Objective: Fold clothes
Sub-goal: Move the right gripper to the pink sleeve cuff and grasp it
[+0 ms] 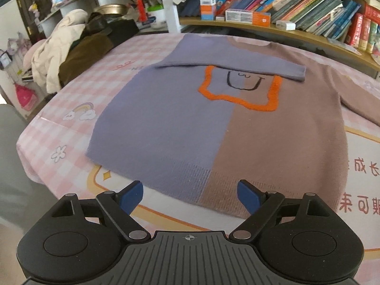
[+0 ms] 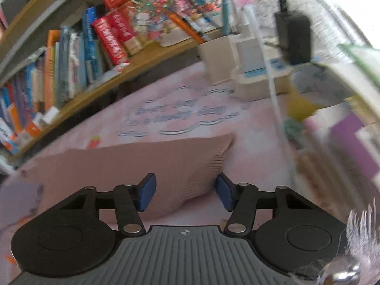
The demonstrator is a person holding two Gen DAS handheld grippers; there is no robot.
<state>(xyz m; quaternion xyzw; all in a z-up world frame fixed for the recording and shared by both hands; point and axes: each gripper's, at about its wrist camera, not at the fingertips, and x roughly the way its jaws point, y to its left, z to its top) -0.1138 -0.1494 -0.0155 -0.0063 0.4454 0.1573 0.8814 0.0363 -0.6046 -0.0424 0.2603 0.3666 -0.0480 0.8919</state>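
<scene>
— Where's your sweater?

— Your sweater (image 1: 213, 123) lies flat on the pink checked bedspread (image 1: 71, 95), lilac half on the left, brown half on the right. The lilac sleeve (image 1: 228, 64) is folded across the chest, over the top of the orange outline. The brown sleeve (image 2: 133, 163) stretches out to the right.

— And your grippers?

— Your left gripper (image 1: 190, 197) hangs over the near hem, jaws wide apart, holding nothing. Your right gripper (image 2: 185, 191) has the brown sleeve's ribbed cuff between its blue pads (image 2: 147, 191), which stand apart from the cloth. That view is blurred. Bookshelves (image 1: 296, 7) line the far side.
</scene>
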